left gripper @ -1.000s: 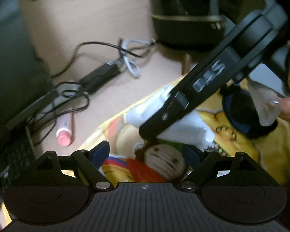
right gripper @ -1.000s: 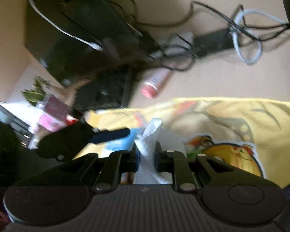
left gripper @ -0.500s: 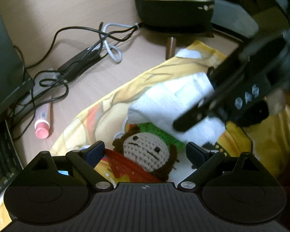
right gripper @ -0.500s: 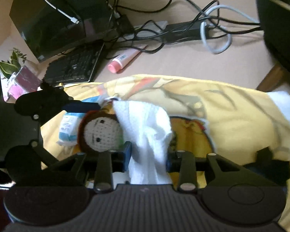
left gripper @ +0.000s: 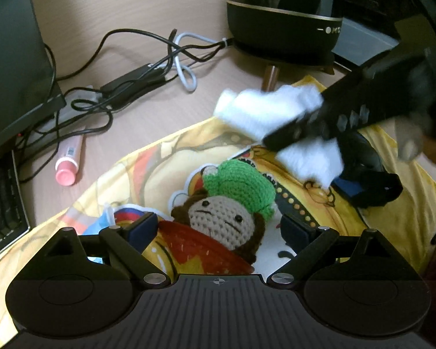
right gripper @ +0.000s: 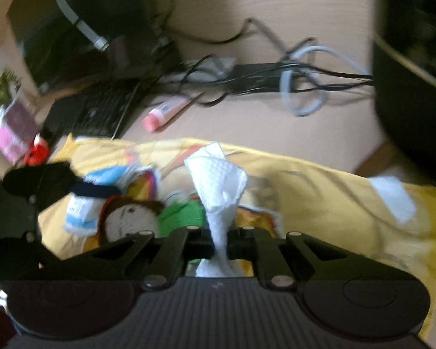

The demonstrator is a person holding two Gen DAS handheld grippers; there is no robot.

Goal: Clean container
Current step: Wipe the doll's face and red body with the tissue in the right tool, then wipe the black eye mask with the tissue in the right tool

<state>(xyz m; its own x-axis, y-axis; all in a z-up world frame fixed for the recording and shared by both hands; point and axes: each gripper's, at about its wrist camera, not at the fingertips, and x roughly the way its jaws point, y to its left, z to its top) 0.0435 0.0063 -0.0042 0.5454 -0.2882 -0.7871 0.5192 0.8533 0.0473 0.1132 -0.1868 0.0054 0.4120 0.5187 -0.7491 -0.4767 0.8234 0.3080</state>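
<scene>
The left gripper (left gripper: pixel 219 228) stands wide open around a crocheted doll (left gripper: pixel 223 221) on the yellow cloth (left gripper: pixel 392 218) — holding nothing. The right gripper (right gripper: pixel 219 245) is clamped tight on a white tissue (right gripper: pixel 218 186) — raised above the cloth. No container can be made out; cables (left gripper: pixel 148 67) lie farther back on the desk (left gripper: pixel 148 3).

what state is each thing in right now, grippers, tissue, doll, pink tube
left gripper: open, around the doll's head, not touching
right gripper: shut on the tissue
tissue: crumpled, pinched, sticking up past the fingers
crochet doll: lying face up on the yellow cloth
pink tube: capped, lying on the desk
</scene>
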